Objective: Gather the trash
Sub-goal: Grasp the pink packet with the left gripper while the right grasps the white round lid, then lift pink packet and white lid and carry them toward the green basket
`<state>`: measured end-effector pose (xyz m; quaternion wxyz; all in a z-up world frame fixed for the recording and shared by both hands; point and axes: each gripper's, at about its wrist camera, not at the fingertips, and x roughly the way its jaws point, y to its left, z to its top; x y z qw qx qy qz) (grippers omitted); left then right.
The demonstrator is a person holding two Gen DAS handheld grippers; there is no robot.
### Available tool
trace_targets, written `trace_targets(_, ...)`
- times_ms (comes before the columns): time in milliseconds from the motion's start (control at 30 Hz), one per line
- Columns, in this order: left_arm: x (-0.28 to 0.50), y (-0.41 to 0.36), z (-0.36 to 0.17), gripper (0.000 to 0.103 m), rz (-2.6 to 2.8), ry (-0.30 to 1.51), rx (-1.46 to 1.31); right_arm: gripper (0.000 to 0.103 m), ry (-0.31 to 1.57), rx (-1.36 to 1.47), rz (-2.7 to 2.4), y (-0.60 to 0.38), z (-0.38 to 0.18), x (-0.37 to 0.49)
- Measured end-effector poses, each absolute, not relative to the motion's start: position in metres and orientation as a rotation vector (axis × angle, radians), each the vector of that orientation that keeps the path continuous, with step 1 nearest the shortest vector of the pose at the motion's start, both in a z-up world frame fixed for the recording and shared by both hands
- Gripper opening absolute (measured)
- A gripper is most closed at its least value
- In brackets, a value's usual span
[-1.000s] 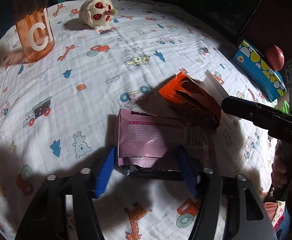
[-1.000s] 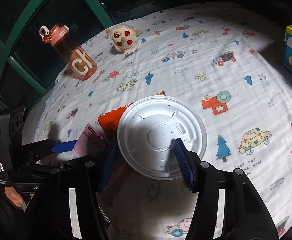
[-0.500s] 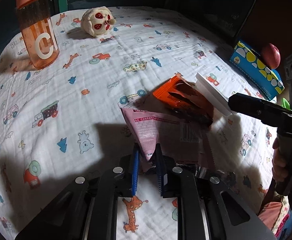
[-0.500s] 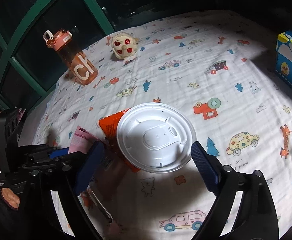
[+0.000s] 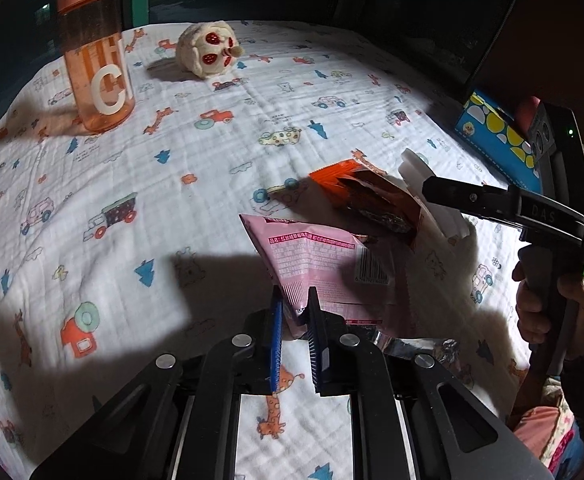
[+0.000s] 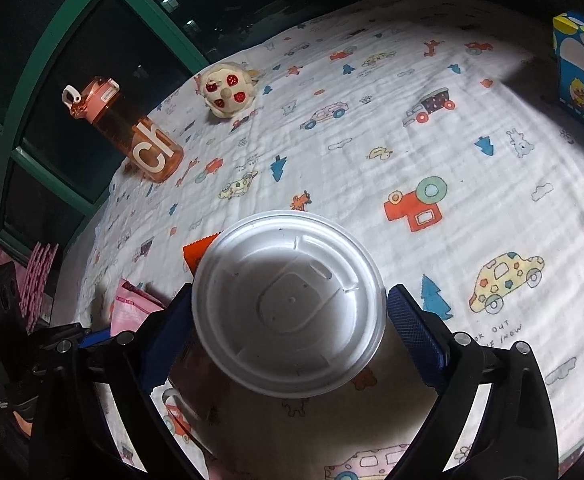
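Printed cloth [image 5: 211,208]; L gripper [image 5: 295,312] pinching pink wrapper [image 5: 316,256]

Printed cloth [image 5: 139,168] carries bottle [image 5: 95,52], plush [image 5: 207,50], wrappers [image 5: 368,196].

The orange water bottle [image 6: 131,136] bears large white letters "ch". On the printed cloth [image 6: 472,208], beside a spotted car, small lettering reads "LOOK OUT THE WINDOW" only in part. The pink wrapper [image 5: 320,264] carries a barcode and Chinese print too small to read.
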<state>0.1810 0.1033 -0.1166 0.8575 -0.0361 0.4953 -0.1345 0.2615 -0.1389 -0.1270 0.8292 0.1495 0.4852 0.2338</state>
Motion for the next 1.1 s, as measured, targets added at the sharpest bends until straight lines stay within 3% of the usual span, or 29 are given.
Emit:
trace_targets(567, 0.163, 0.175, -0.119, 0.011, -0.141, 1.037, -0.172, 0.098, 1.019, 0.155, 0.463, -0.136, -0.136, 0.254)
trace_targets(1100, 0.149, 0.173, -0.108, 0.011, -0.186, 1.015, -0.234, 0.092, 0.972, 0.160, 0.418, -0.161, -0.121, 0.224)
